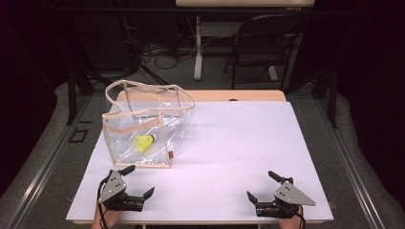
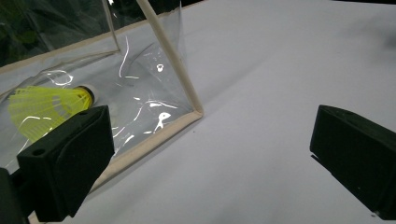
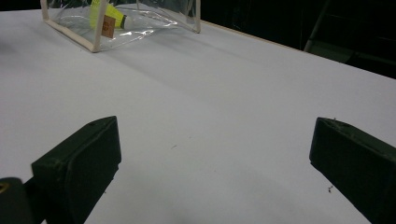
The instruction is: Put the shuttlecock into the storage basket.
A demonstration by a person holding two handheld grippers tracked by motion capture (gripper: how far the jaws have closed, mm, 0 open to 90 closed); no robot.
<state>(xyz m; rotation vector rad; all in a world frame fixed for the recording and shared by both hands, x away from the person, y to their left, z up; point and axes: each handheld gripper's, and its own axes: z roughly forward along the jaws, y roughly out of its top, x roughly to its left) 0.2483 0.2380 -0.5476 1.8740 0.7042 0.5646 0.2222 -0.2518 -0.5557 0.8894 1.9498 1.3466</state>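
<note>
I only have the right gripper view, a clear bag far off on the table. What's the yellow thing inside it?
Observer: A yellow shuttlecock, lying on its side on the bag's floor.
Operator: Is the bag closed on top?
Observer: No, the clear bag stands open, its strap looped above the mouth.
Operator: Where are the left tongs?
Observer: The left tongs sit open just in front of the bag's near edge; the right tongs are open too.

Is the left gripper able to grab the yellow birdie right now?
Probably not straight on: the shuttlecock lies inside the clear bag, whose wall faces the open left gripper. It would need to come through the open top.
</note>
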